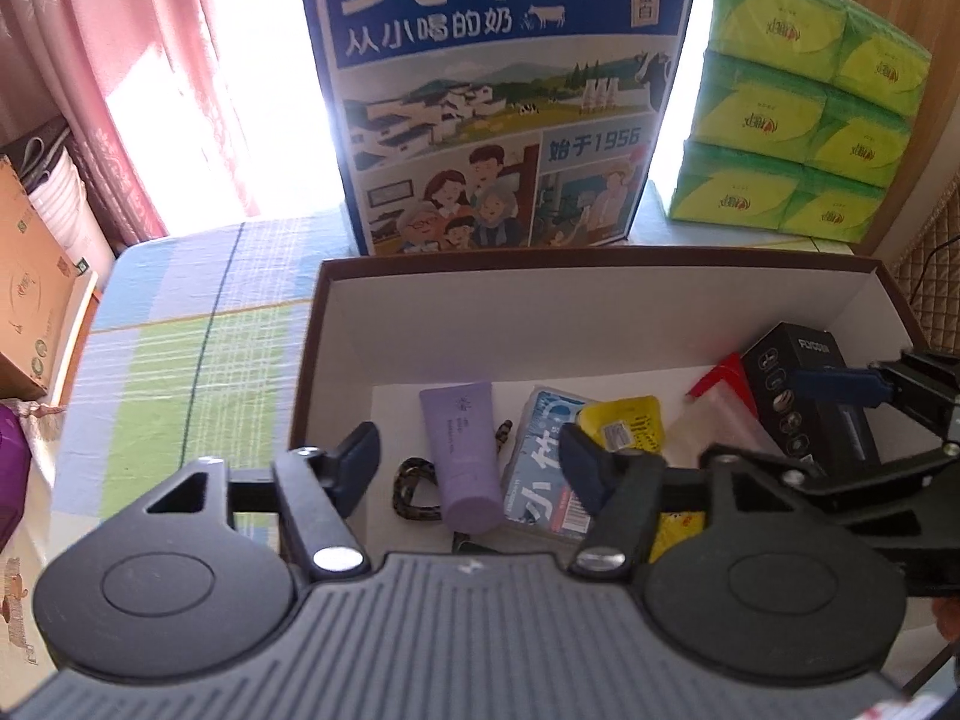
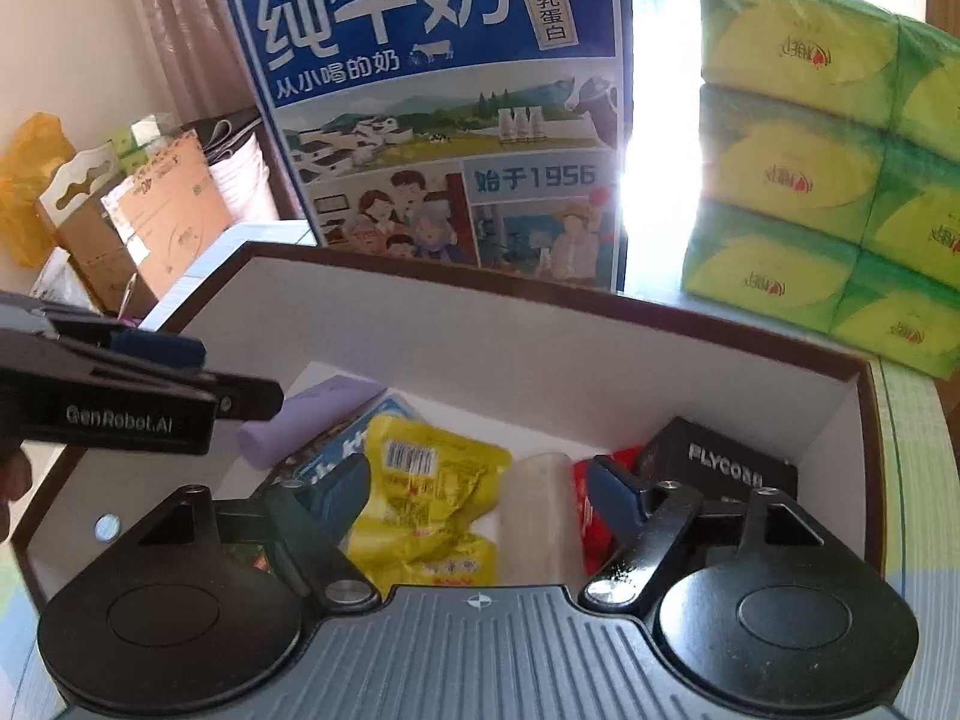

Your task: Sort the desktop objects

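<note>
Crinkled yellow foil snack packet (image 2: 429,498), lying in the brown-rimmed white cardboard box (image 2: 540,354) between the lilac plastic tube (image 2: 306,414) and black carton (image 2: 720,468), likely handles light and slippery, best pinched at its sealed edge; left gripper (image 1: 465,462) and right gripper (image 2: 480,498) both hover spread and empty.

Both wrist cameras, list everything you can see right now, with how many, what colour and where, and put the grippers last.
storage box: one, white inside with brown rim, on the tablecloth
purple tube: one, lilac, left part of the box floor
blue pack: one, blue and white, right of the tube
yellow packet: one, yellow, middle of the box
clear packet: one, pale with a red end, right of the yellow one
black carton: one, black, right end of the box
patterned band: one, dark, left of the tube
milk carton: one, blue, behind the box
tissue packs: one stack, green, back right
tablecloth: one, plaid
left gripper: open, above the box
right gripper: open, above the box
</note>
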### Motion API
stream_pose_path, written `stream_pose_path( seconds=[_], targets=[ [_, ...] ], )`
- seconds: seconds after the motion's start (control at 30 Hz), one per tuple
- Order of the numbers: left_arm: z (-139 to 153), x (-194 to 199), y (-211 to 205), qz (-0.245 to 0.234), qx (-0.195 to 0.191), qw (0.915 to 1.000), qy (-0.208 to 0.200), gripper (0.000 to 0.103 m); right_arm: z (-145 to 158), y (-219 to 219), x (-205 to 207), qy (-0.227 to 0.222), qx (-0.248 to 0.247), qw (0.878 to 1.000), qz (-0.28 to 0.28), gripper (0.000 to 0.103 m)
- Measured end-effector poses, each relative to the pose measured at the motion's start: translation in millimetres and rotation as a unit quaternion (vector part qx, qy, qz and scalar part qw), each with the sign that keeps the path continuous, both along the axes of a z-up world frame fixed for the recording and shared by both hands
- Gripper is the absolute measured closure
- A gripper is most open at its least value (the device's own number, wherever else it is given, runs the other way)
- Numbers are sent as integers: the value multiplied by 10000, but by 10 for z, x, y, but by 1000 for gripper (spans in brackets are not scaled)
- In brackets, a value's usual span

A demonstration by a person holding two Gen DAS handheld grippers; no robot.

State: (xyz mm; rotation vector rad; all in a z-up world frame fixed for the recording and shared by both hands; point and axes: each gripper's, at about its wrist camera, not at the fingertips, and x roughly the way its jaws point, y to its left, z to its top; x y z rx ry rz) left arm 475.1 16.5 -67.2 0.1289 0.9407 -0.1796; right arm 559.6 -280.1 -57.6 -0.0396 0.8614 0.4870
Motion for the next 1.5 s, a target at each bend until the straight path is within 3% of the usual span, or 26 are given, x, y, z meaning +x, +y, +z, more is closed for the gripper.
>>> stream_pose_path(
  seconds=[0.3,0.9,1.5],
  targets=[
    [88,-333,41,53,-4,10000,-73,25,105,-106,-422,-59,-28,10000,27,2],
    [527,-1275,12,206,-36,9985,-503,13,482,-365,-1135,-309,-119,9987,-400,2],
    [795,-2230,55,450,108,9956,-811,11,673,-476,-1898,-369,49,9987,-356,2]
  ],
)
